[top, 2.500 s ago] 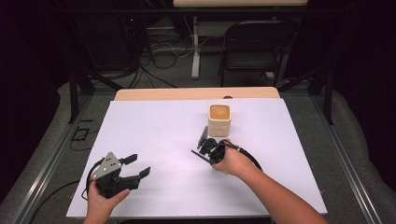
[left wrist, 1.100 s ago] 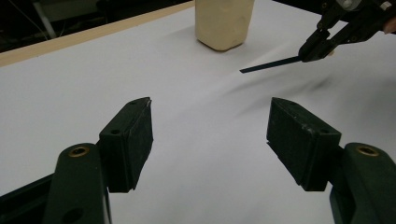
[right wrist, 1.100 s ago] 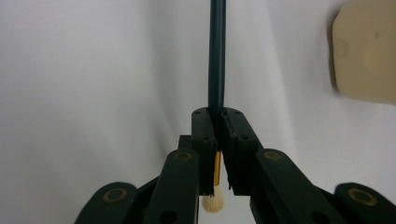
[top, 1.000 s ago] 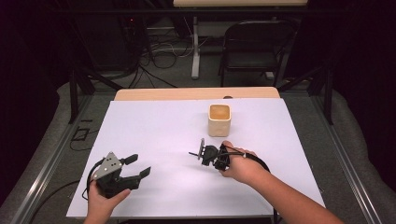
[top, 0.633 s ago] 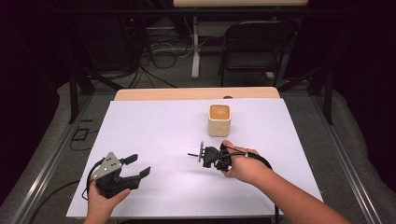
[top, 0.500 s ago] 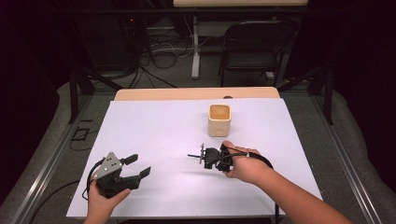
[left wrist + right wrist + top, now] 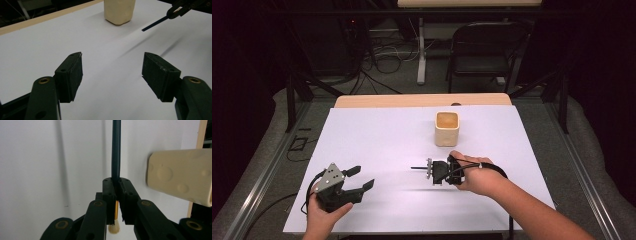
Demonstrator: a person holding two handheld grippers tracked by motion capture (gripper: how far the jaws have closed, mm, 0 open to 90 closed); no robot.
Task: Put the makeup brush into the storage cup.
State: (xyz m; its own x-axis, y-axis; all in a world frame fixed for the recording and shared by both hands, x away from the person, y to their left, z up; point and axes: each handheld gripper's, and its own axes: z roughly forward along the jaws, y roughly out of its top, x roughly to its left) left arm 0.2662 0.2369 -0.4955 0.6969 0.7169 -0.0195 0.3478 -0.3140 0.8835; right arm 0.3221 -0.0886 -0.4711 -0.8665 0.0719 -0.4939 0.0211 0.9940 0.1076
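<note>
Swung away from the cream cup (image 7: pixel 446 128), the right gripper (image 7: pixel 430 168) stays clamped on a dark-handled brush (image 7: pixel 116 150) held level over the table (image 7: pixel 377 135), seemingly bound for that cup, while the left gripper (image 7: pixel 360 180) rests wide open, empty.

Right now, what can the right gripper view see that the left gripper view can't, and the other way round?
The right gripper view alone shows the brush's gold band and pale bristles behind the shut jaws of the right gripper, which clamp the dark handle.

The left gripper view alone shows the left gripper, its two black pads wide apart with bare white table between them.

Both show the cream cup, the white table, and the brush handle held off the table.
</note>
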